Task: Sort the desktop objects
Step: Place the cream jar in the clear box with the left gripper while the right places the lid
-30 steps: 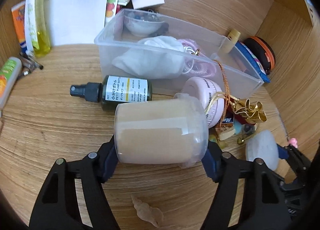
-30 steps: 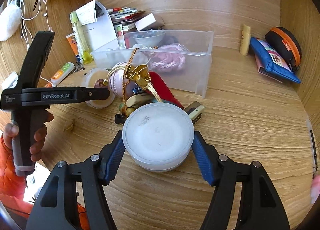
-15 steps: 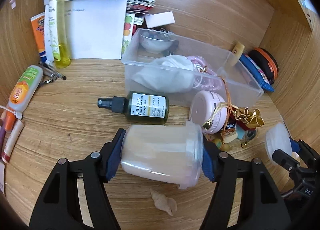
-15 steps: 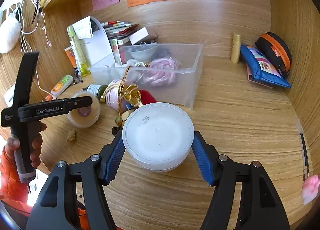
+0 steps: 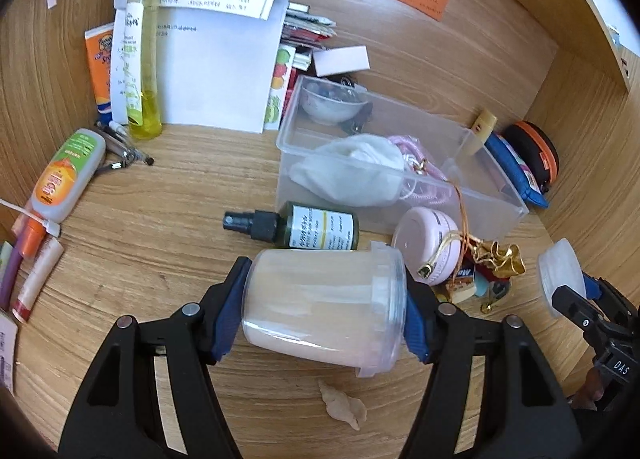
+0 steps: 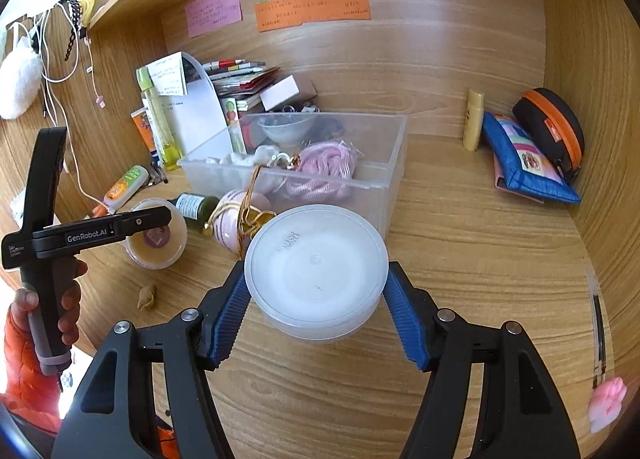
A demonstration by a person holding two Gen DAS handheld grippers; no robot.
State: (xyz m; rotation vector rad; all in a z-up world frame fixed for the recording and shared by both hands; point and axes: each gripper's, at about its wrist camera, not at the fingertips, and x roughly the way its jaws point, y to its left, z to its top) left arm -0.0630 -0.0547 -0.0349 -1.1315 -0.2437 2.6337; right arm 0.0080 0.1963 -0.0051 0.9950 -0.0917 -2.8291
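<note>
While your left gripper (image 5: 325,305) pinches the jar (image 5: 322,301) sideways above the desk (image 5: 160,219), its blue pads (image 5: 228,309) press the jar's base and open rim.

- Jar: translucent, beige-tinted; in the right wrist view its mouth (image 6: 156,237) faces the camera, something pinkish inside, too blurred to name.
- Lid (image 6: 316,271): white, round, clamped flat between your right gripper (image 6: 316,313) pads; seen edge-on at the left view's right margin (image 5: 558,279).
- Spray bottle (image 5: 296,227): dark green, lying on the desk just behind the jar.
- Pink tin (image 5: 426,245): beside the bottle, partly hidden by a gold ribbon (image 5: 496,259).
- Clear bin (image 5: 400,175): holds a white cloth (image 5: 352,175), pink cord and a bowl; far contents are hard to tell.
- Shell (image 5: 344,405): on the desk under the jar.
</note>
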